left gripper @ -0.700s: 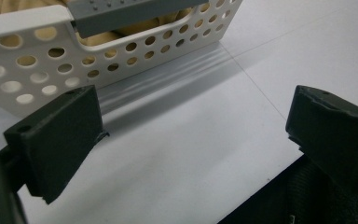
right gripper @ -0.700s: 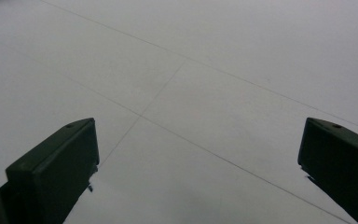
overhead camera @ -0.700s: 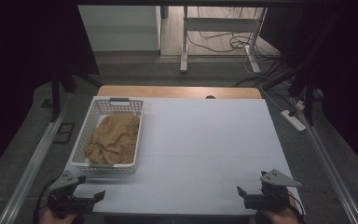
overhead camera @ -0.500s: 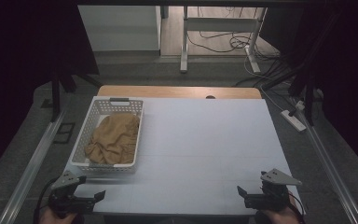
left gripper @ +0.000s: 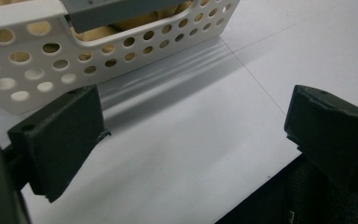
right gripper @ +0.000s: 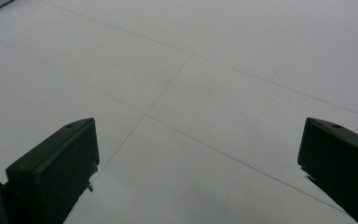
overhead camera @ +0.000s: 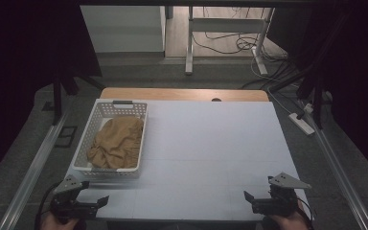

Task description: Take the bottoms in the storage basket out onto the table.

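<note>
The white tabletop [overhead camera: 211,148] carries a perforated white basket [overhead camera: 92,165] at its left side, with a crumpled tan cloth [overhead camera: 116,143] inside. The left gripper view shows the basket's near wall holes up close. The left gripper [overhead camera: 96,202] hovers at the near left corner, just near of the basket, fingers wide with nothing between. The right gripper [overhead camera: 247,196] sits near right, its 2 fingers equally wide over bare tabletop.

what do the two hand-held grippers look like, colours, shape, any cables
Both are black. The left hand-held gripper and the right hand-held gripper each carry a grey three-cornered plate on top and end in two blocky, flat-faced dark jaws with a small hole near the tip. A thin dark cable trails from each towards the table's near edge. No sleeves can be made out.
</note>
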Demonstrator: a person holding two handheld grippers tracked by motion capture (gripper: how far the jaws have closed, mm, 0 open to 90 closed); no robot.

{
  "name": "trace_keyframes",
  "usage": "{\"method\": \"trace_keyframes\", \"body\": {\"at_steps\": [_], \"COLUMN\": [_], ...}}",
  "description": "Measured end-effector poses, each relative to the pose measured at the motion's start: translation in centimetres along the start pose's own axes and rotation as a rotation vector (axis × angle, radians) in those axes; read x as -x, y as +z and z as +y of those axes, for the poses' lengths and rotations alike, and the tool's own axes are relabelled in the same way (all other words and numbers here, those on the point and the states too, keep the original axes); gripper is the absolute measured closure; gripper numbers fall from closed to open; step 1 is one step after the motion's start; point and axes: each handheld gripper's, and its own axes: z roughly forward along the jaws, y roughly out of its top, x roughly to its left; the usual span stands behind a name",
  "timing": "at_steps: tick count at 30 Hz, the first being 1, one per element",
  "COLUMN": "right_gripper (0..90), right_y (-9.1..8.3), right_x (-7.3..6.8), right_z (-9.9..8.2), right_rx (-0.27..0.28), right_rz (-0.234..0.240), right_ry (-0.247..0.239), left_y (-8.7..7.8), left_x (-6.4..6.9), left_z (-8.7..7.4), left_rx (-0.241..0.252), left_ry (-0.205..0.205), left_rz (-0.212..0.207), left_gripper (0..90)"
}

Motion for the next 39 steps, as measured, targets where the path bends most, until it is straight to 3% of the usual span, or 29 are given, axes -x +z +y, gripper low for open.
{"method": "trace_keyframes", "body": {"at_steps": [9,39], "right_gripper": [0.0,0.0], "right_y": [0.05,0.30], "right_x": [0.13,-0.11], "right_z": [0.01,0.08], "right_rx": [-0.006,-0.029], "right_rz": [-0.005,0.002], "right_ry": [0.014,-0.013], "left_y": [-0.10,-0.76], "left_x": [0.09,0.60], "left_z": [0.03,0.85], "left_rx": [0.006,0.051], "left_ry": [0.007,0.063], "left_rz": [-0.002,-0.034], "left_gripper": [1.0,0.0]}}
